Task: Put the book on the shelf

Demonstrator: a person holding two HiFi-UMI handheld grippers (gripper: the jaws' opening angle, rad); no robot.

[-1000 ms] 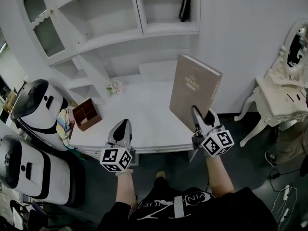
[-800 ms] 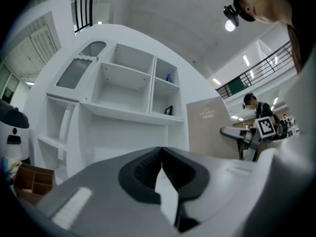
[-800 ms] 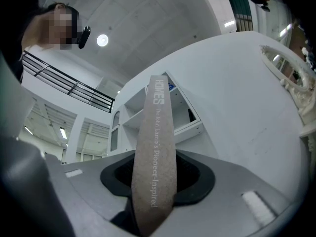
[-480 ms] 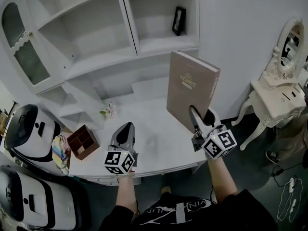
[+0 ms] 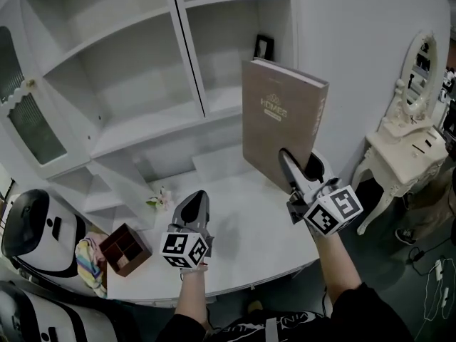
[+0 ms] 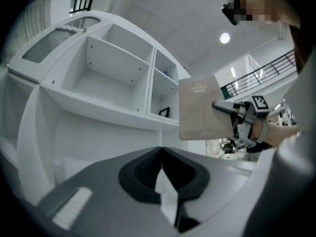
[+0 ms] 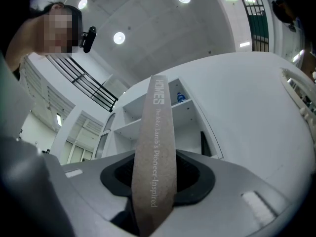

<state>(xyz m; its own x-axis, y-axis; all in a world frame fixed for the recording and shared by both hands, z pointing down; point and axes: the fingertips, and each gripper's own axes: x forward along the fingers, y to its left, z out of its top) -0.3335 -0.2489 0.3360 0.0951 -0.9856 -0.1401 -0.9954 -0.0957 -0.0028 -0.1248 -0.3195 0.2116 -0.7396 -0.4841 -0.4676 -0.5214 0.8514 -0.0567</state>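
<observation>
one book (image 5: 279, 116) upright in right tongs (image 5: 299, 162), facing open shelf (image 5: 146, 130).

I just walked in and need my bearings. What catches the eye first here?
A big brown book stands upright, clamped by its lower edge in the right tool, raised before the white shelf unit. The left tool hovers shut and empty over the white desk.

Book (image 7: 154, 157) spine: "HOMES", then "The John Lamb's Pioneer-Inspired" running along it. In the head view the cover title looks like "HOMES" too; the smaller line under it is illegible.
</observation>
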